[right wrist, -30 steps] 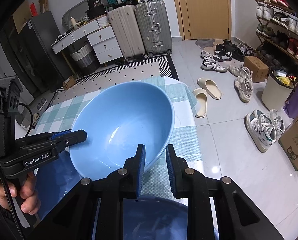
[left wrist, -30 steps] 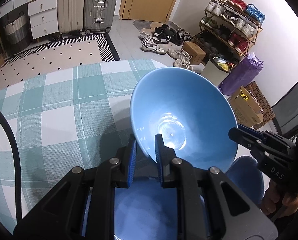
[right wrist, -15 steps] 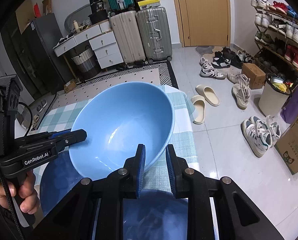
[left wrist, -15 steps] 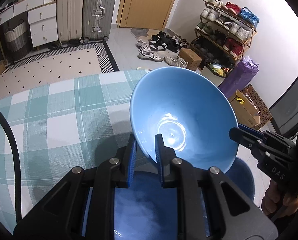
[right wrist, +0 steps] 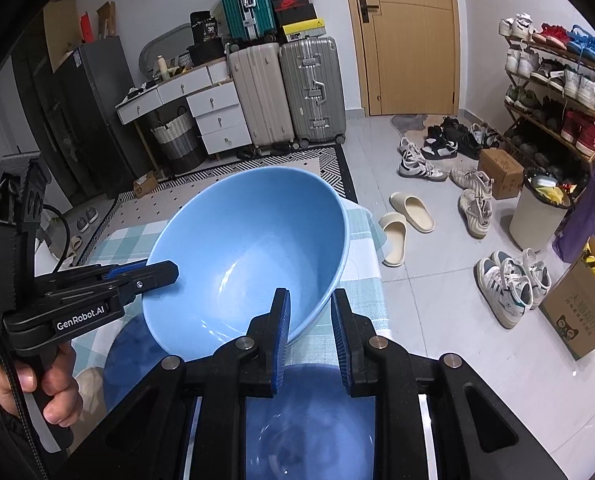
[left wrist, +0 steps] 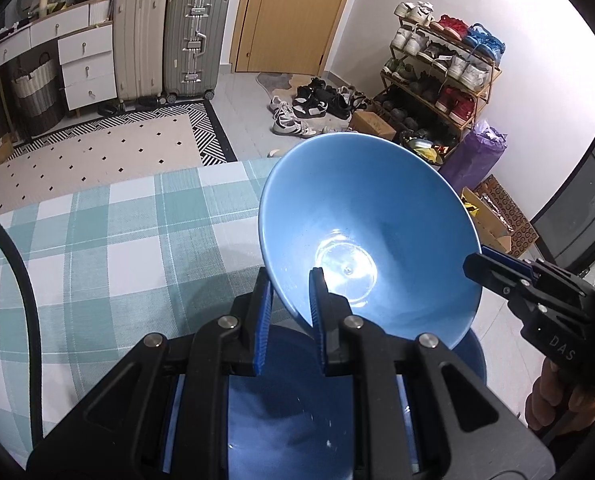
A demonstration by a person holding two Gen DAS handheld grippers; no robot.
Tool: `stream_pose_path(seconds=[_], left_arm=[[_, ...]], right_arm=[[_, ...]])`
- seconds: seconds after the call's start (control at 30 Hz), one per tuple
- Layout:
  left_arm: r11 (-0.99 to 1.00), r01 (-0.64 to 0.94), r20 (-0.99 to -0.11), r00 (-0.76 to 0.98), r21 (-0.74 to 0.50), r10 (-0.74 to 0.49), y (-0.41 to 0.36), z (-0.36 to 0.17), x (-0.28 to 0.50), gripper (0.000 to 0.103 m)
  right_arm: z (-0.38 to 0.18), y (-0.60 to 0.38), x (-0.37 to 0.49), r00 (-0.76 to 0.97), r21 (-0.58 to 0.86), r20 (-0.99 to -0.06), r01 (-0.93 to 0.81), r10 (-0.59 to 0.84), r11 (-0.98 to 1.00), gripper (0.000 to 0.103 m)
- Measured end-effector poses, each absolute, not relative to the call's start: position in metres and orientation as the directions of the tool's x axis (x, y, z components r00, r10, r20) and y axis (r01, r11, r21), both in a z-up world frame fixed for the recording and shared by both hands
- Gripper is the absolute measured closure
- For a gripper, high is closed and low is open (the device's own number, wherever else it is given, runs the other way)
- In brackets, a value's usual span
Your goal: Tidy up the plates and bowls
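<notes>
A light blue bowl (left wrist: 369, 232) is held in the air above the checked table by both grippers. My left gripper (left wrist: 289, 304) is shut on its near rim. My right gripper (right wrist: 309, 320) is shut on the opposite rim of the same bowl (right wrist: 249, 256). Each gripper shows in the other's view: the right one (left wrist: 497, 268) at the bowl's right edge, the left one (right wrist: 153, 272) at its left edge. A dark blue plate (left wrist: 293, 404) lies on the table under the bowl; it also shows in the right wrist view (right wrist: 309, 420).
The table has a teal and white checked cloth (left wrist: 97, 248). Its edge (right wrist: 373, 264) drops to a tiled floor with slippers (right wrist: 401, 220) and shoes. Suitcases (right wrist: 285, 92), a drawer unit, a shoe rack (left wrist: 441, 76) and cardboard boxes stand around the room.
Both grippers have lifted the bowl together; the table and floor sit lower and farther away in both views. The grip on the rim is unchanged.
</notes>
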State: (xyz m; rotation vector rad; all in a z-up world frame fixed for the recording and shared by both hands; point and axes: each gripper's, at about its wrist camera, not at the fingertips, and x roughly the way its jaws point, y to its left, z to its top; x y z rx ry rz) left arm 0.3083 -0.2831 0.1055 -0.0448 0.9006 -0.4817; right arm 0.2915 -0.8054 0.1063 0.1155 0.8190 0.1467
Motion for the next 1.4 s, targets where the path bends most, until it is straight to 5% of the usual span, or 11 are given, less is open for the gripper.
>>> stream_pose_path(seconds=[1.4], left_arm=[[0.907, 0.352, -0.689, 0.599, -0.231, -0.408, -0.205, 0.163, 0.197, 0.088]], right_arm=[[0.152, -0.746, 0.213, 0.719, 0.149, -0.651, -0.194, 0.244, 0.970, 0.081]])
